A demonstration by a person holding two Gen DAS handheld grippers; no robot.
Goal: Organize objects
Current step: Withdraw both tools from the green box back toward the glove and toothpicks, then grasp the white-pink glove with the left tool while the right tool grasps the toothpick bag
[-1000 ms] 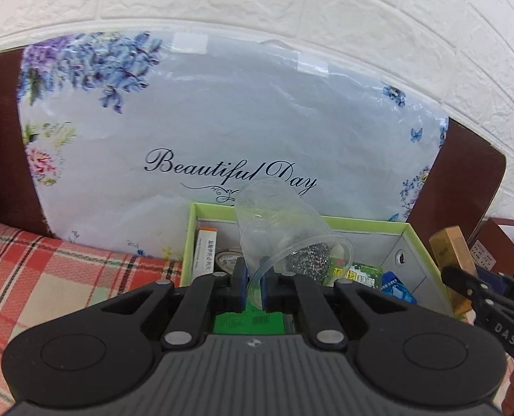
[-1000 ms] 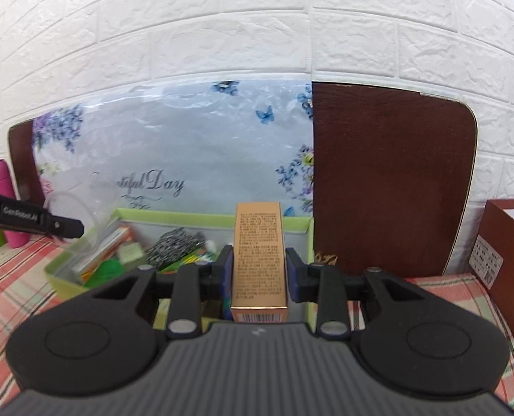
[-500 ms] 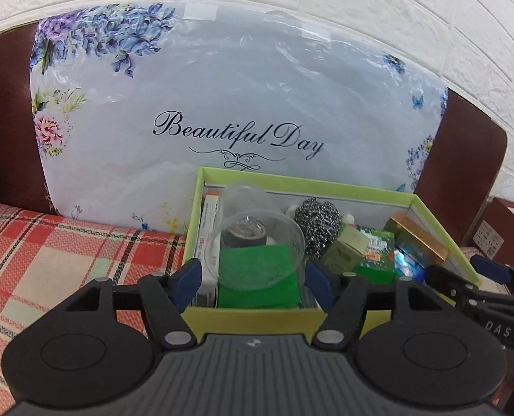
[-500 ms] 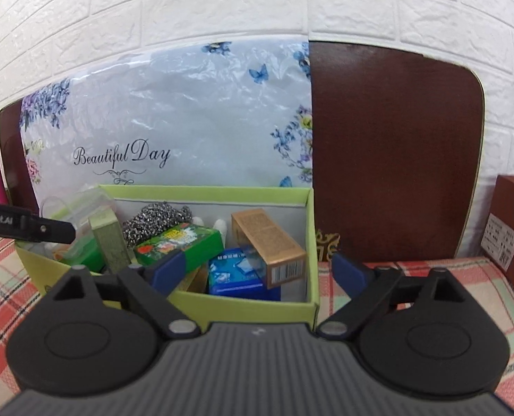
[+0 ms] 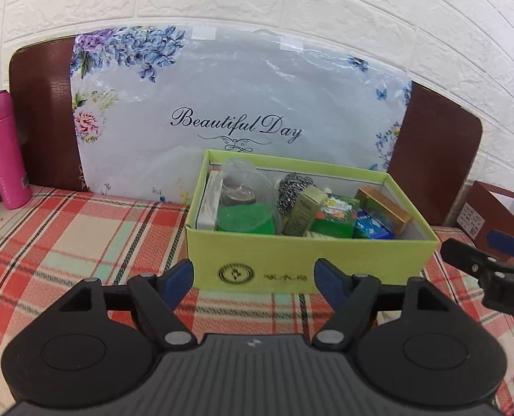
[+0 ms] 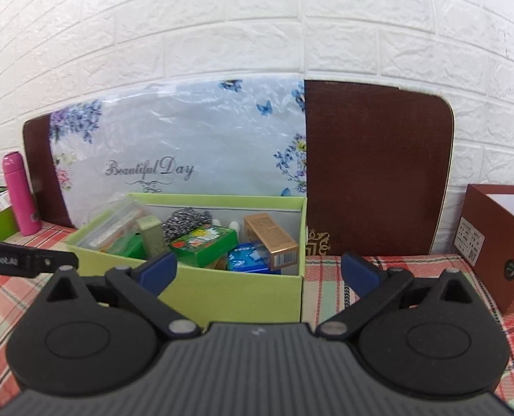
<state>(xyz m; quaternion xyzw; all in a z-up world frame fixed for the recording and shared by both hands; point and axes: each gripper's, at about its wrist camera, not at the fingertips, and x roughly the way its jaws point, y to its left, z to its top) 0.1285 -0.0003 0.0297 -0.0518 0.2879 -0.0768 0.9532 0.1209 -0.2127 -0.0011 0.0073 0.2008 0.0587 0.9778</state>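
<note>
A light green box stands on the plaid cloth, also in the right wrist view. Inside lie a clear plastic cup, a steel scourer, a green carton, a blue packet and a gold carton, which also shows in the right wrist view. My left gripper is open and empty, in front of the box. My right gripper is open and empty, in front of the box's right end.
A floral "Beautiful Day" board and a brown board lean on the white brick wall. A pink bottle stands at the left. A dark red box stands at the right.
Both grippers let go of the plastic cup and the gold carton into the box, opened, and drew back from it toward the near side.
</note>
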